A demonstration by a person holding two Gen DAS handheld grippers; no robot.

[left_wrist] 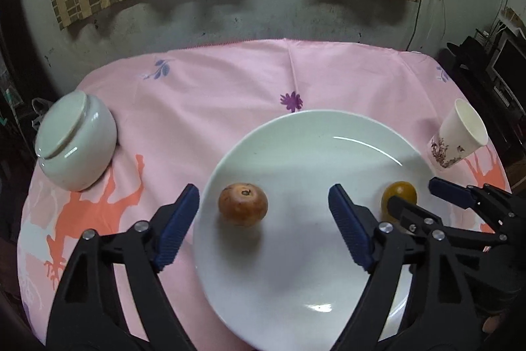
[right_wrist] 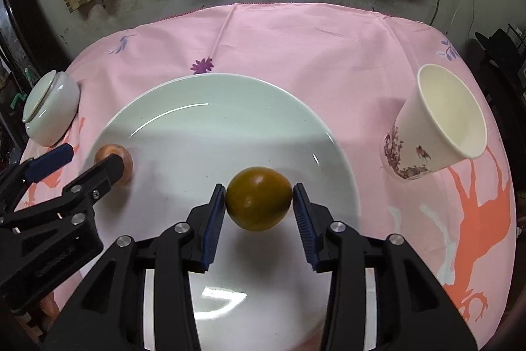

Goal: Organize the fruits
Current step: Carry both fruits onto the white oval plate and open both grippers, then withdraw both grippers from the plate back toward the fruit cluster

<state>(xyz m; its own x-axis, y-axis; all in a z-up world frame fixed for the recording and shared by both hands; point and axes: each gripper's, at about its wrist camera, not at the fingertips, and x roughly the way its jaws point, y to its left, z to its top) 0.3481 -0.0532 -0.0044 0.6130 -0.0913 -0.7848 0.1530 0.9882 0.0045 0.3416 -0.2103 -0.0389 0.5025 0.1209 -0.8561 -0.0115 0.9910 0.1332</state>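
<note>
Paper cup beside plate

Plate sits centre-near on the tablecloth; two fruits lie on its near half, the brown fruit left and the orange right, well apart. Lidded bowl stands on the cloth left of the plate, paper cup right of it, both clear of the rim. Left gripper straddles the brown fruit without touching; right gripper flanks the orange, pads just beside it.
</note>
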